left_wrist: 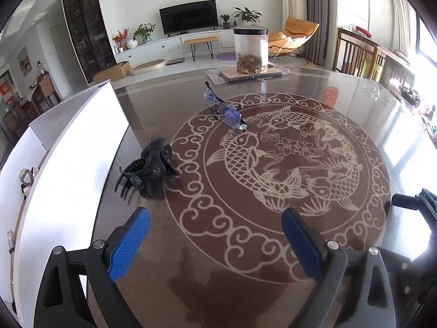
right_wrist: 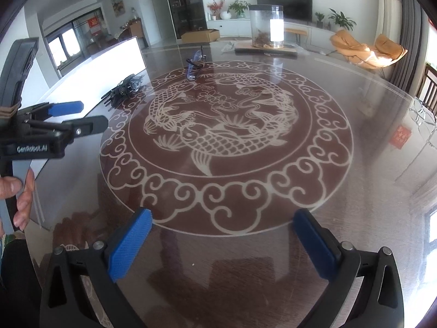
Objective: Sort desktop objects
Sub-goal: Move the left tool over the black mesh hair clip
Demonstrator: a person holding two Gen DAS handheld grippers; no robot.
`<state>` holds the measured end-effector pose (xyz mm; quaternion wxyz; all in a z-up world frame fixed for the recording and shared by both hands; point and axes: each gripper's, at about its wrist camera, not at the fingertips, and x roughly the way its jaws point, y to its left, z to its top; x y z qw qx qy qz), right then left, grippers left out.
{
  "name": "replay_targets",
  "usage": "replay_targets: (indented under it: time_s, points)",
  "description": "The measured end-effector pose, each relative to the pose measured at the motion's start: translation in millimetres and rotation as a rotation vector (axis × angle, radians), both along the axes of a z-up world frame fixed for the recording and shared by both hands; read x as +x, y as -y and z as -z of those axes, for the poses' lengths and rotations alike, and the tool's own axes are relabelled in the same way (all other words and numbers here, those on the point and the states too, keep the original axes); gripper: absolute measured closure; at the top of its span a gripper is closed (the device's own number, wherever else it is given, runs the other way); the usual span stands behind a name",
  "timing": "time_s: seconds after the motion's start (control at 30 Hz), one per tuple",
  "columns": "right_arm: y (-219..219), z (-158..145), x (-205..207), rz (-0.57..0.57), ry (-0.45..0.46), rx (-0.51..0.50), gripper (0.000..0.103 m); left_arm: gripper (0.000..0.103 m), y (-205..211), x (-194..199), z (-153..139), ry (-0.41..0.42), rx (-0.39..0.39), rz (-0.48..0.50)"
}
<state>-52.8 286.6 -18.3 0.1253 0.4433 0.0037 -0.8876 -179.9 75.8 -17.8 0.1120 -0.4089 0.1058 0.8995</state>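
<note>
On the table (left_wrist: 300, 87), around the carved fish medallion (left_wrist: 275, 164), you have: one black hair claw (left_wrist: 151, 172), lying at the medallion's left border, just beside the white box (left_wrist: 73, 147); one pair of blue-lensed glasses (left_wrist: 224, 110), folded, resting on the medallion's far-left rim, apart from the claw; one clear jar (left_wrist: 250, 50) with a black lid, standing on a flat board beyond the medallion's far edge. Your left gripper (left_wrist: 215, 243) hovers over the medallion's near-left rim, jaws spread wide, nothing between them; your right gripper (right_wrist: 222, 243) hovers over the medallion's near rim, jaws likewise wide apart and empty; your hand (right_wrist: 16, 191) shows at the right view's left edge.
</note>
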Motion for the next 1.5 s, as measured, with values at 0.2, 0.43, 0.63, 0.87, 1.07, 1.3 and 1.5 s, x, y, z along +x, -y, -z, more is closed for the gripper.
replay_targets:
  time_s: [0.2, 0.43, 0.63, 0.87, 1.07, 1.3, 1.5]
  points:
    - [0.5, 0.1, -0.1, -0.003, 0.0, -0.002, 0.0, 0.005, 18.4, -81.3, 3.0, 0.015, -0.014, -0.103]
    - [2.9, 0.4, -0.4, -0.02, 0.0, -0.003, 0.0, 0.005, 19.4, -124.2, 40.6, 0.098, -0.016, -0.151]
    - [3.8, 0.5, 0.2, -0.025, 0.0, -0.003, 0.0, 0.014, 31.9, -121.0, 51.6, 0.12, 0.071, -0.17]
    - [3.9, 1.4, -0.5, -0.025, 0.0, 0.0, 0.0, 0.038, 29.5, -72.1, 48.3, 0.092, 0.076, -0.196]
    - [6.1, 2.8, -1.9, -0.026, 0.002, 0.024, 0.0, 0.05, 20.3, -28.0, 46.2, 0.079, 0.082, -0.175]
    - [7.9, 3.2, -2.2, -0.026, 0.003, 0.043, 0.0, 0.05, 26.1, 5.9, 45.6, 0.082, 0.119, -0.181]
    - [9.2, 3.5, -2.6, -0.026, 0.004, 0.054, 0.0, 0.05, 27.9, 30.3, 46.1, 0.082, 0.136, -0.189]
